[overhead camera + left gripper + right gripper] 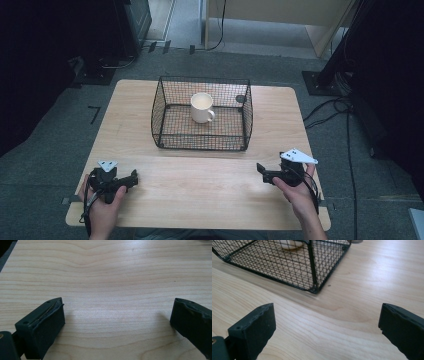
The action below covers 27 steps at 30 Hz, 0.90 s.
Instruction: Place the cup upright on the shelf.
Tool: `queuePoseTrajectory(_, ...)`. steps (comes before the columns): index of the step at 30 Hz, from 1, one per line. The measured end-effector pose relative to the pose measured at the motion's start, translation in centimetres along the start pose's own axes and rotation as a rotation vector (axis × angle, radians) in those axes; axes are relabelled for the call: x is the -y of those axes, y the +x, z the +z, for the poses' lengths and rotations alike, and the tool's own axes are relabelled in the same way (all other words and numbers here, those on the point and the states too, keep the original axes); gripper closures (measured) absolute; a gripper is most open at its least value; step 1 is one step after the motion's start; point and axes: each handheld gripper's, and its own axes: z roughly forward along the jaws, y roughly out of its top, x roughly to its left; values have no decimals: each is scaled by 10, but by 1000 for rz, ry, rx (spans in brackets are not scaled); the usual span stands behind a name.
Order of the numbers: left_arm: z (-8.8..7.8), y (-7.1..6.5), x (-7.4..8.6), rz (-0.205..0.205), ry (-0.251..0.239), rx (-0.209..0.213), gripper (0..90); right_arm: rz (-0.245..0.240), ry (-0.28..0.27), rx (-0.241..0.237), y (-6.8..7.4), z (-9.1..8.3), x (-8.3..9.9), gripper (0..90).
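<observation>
A black wire basket [165,140] stands on the far middle of the wooden table [200,185], and a white mug [201,107] sits upright inside it with its handle toward the right. My left gripper [134,178] rests near the front left edge, held in a hand, open with bare wood between its jaws [117,317]. My right gripper [261,172] is held at the front right, also open and empty [327,322]. In the right gripper view the basket's near corner [314,288] lies a short way ahead, with the mug's base [290,244] behind the mesh.
Dark stands and equipment flank the table on the grey carpet, with cables [330,107] trailing at the right. A small dark round object [240,99] lies behind the basket's far right corner. Bare wood stretches between the two grippers.
</observation>
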Motion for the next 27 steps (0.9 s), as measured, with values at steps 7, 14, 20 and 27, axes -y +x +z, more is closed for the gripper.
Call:
queuePoseTrajectory(7,0,0,0,0,0,0,0,31,11,28,-12,-4,15,10)
queuePoseTrajectory(14,0,0,0,0,0,0,0,60,26,67,-24,-10,31,11)
queuePoseTrajectory(20,0,0,0,0,0,0,0,71,36,108,-35,-14,46,11)
queuePoseTrajectory(27,0,0,0,0,0,0,0,92,60,143,-45,-18,62,11)
